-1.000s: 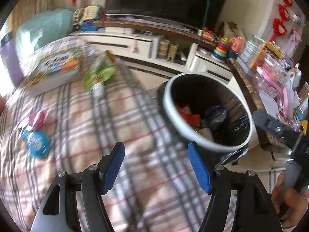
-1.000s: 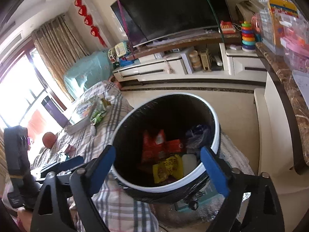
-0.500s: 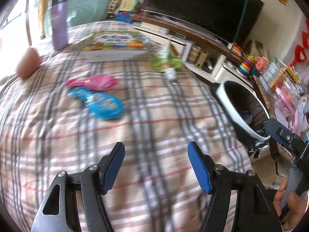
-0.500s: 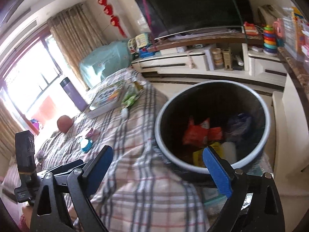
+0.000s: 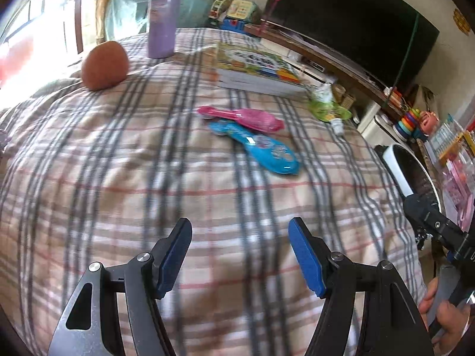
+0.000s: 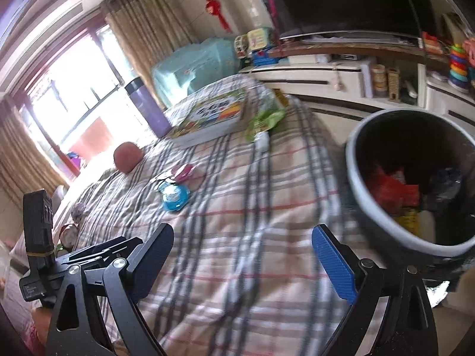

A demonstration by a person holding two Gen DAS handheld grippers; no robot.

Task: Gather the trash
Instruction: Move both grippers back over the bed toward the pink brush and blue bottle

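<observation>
Left wrist view: the left claw (image 5: pixel 240 244) hangs released over the plaid bed (image 5: pixel 118 178); a green wrapper (image 5: pixel 328 109) lies beside a picture book (image 5: pixel 255 69) whose cover print is perhaps too blurred to read.

Right wrist view: the right claw (image 6: pixel 242 250) is released, the lined trash bin (image 6: pixel 412 184) just beside the bed.

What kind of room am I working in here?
Likely a home living room: a big television on a low cabinet, curtains at the window, children's toys, a plaid blanket.

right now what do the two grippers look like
Both match: the left gripper and right gripper have black metal linkage arms with silver pivot bolts and triangular cutouts, ending in flat blue textured pads. A black block sits on the left one's body.
</observation>
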